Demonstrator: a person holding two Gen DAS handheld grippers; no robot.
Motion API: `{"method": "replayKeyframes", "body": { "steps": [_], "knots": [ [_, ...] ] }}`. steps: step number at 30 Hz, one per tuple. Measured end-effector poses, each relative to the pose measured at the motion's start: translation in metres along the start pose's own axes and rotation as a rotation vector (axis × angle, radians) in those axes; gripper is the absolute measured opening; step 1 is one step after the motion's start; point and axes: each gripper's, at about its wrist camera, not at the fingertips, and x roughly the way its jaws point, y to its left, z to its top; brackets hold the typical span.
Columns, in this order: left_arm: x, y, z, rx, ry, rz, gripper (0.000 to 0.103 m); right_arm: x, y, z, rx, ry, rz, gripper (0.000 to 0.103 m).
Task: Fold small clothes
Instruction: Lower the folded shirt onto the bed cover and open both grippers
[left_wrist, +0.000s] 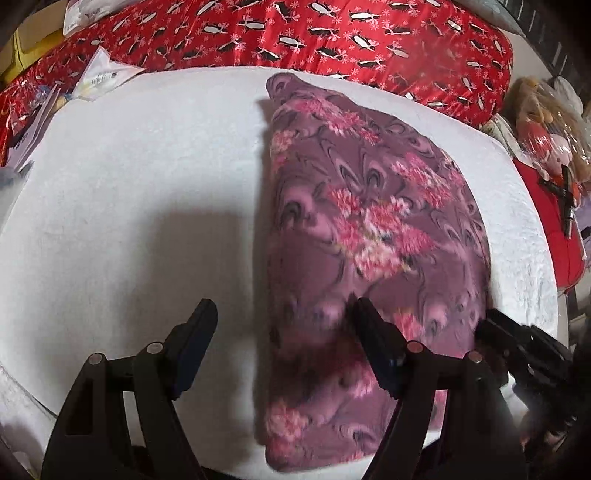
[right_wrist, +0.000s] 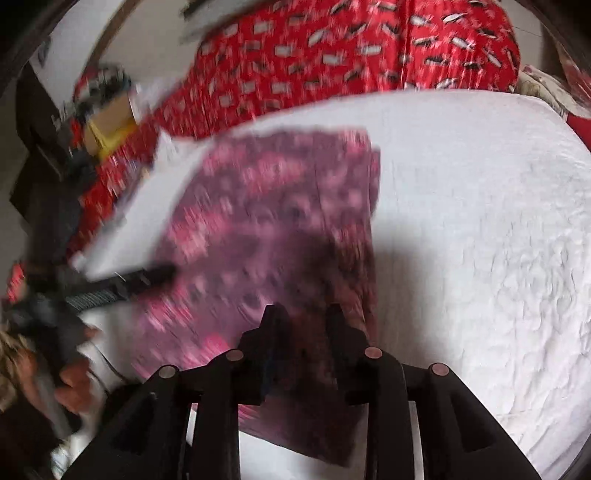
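Note:
A purple fleece garment with pink flowers (left_wrist: 369, 229) lies folded in a long strip on a white sheet (left_wrist: 129, 184). My left gripper (left_wrist: 284, 317) is open wide just above the garment's near left edge; one finger is over the sheet, the other over the cloth, and nothing is gripped. In the blurred right wrist view, my right gripper (right_wrist: 304, 317) hovers over the garment (right_wrist: 266, 221) near its right edge. Its fingers stand a narrow gap apart and the cloth looks flat below them. The right gripper (left_wrist: 517, 350) also shows at the garment's right side.
A red patterned quilt (left_wrist: 332, 40) is bunched along the back of the sheet. Plastic packets (left_wrist: 99, 74) lie at the back left and a wrapped plush toy (left_wrist: 543, 122) at the right. A hand (right_wrist: 70, 384) holds the left gripper (right_wrist: 129, 284).

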Motion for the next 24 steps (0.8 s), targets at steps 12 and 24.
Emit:
{"method": "replayKeyframes", "body": {
  "steps": [12,24],
  "knots": [
    [-0.001,0.020,-0.046,-0.046,0.085,-0.052,0.076,-0.006,0.001,-0.023,0.038,0.059,-0.051,0.036],
    [-0.030,0.018,-0.059,-0.029,0.031,-0.017,0.076,-0.013,0.006,-0.027,0.011,0.199,-0.182,0.045]
  ]
}}
